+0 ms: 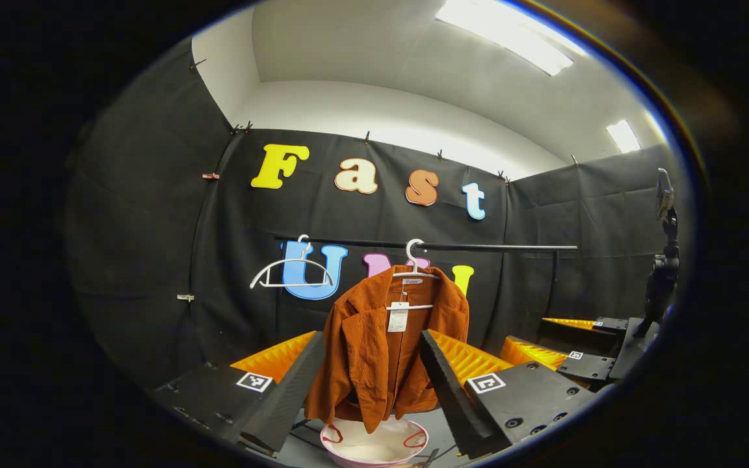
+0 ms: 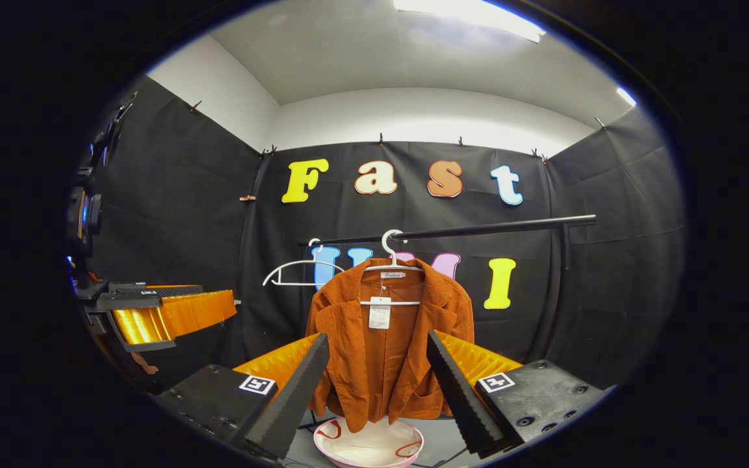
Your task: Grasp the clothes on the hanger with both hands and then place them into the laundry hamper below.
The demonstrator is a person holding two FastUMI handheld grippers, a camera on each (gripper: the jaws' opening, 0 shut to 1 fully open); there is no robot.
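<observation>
rail (image 2: 491, 227) above, far ahead | jacket (image 2: 387, 344) on hanger (image 2: 391, 263) straight ahead of both claws, untouched | hamper (image 2: 368, 445) below jacket | left claw (image 1: 374, 383) spread | right claw (image 2: 378, 390) spread | spare hanger (image 1: 290, 270) ahead-left

I can make out very little legible writing from here. The orange jacket (image 2: 387, 351) carries a small woven neck label (image 2: 393, 275) with one script word, too small for me to read with confidence. A white paper tag (image 2: 379, 316) hanging below the collar bears printed lines I cannot resolve. Square black-and-white coded markers (image 2: 257, 384) sit on the gripper bodies; they hold patterns, not text.
</observation>
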